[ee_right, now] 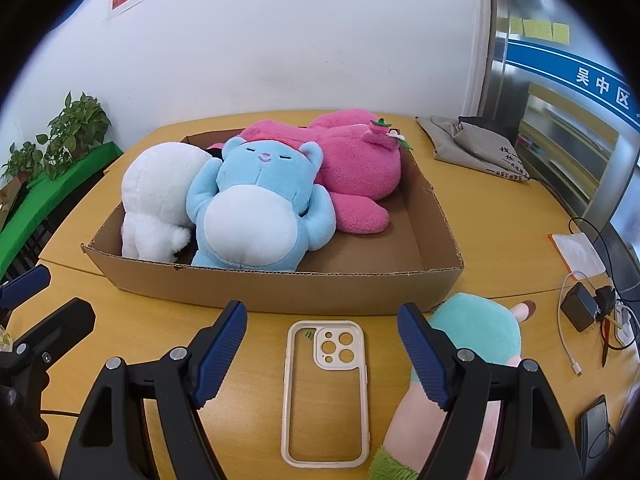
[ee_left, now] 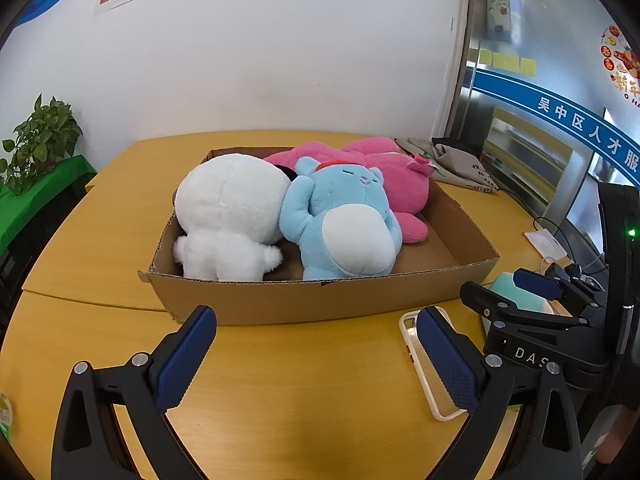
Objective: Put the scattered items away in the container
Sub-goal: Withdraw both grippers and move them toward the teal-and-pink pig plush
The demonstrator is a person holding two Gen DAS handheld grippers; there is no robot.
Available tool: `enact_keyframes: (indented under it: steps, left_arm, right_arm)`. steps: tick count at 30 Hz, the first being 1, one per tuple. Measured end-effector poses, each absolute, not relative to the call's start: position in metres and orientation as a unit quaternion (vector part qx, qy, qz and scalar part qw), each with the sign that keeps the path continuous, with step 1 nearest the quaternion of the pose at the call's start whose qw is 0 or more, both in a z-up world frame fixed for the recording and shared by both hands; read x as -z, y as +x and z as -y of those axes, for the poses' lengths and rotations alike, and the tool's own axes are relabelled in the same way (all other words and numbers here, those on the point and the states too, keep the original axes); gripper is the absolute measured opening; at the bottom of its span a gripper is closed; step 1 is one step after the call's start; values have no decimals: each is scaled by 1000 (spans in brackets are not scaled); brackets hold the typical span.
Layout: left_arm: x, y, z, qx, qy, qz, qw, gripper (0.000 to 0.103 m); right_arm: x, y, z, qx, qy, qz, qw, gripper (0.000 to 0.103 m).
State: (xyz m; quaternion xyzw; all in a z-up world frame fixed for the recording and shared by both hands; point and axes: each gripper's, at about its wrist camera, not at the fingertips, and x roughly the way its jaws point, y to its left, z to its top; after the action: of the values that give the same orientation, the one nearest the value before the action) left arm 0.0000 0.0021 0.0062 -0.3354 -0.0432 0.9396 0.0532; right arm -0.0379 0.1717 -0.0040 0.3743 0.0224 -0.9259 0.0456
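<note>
A shallow cardboard box (ee_left: 280, 300) (ee_right: 280, 292) on the yellow table holds a white plush (ee_left: 228, 216) (ee_right: 156, 200), a blue plush (ee_left: 344, 216) (ee_right: 260, 208) and a pink plush (ee_left: 400, 176) (ee_right: 360, 160). A clear phone case (ee_right: 326, 392) (ee_left: 428, 376) lies on the table in front of the box. A teal and pink plush (ee_right: 476, 344) (ee_left: 512, 292) lies right of the case. My left gripper (ee_left: 316, 356) is open and empty before the box. My right gripper (ee_right: 322, 352) is open above the phone case, its right finger over the teal plush.
A grey cloth bag (ee_right: 472, 144) lies at the back right. A charger and cables (ee_right: 584, 312), a white pad (ee_right: 580, 256) and a dark phone (ee_right: 596, 424) sit at the right edge. A potted plant (ee_left: 40, 140) stands on a green shelf at left.
</note>
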Motion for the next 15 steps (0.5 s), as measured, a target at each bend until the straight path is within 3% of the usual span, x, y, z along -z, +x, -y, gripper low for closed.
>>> enact_keyframes:
  steps: [15]
  left_arm:
    - [-3, 0, -5, -936, -344, 47, 57, 102]
  right_arm:
    - [5, -36, -174, 925, 377, -19, 53, 78]
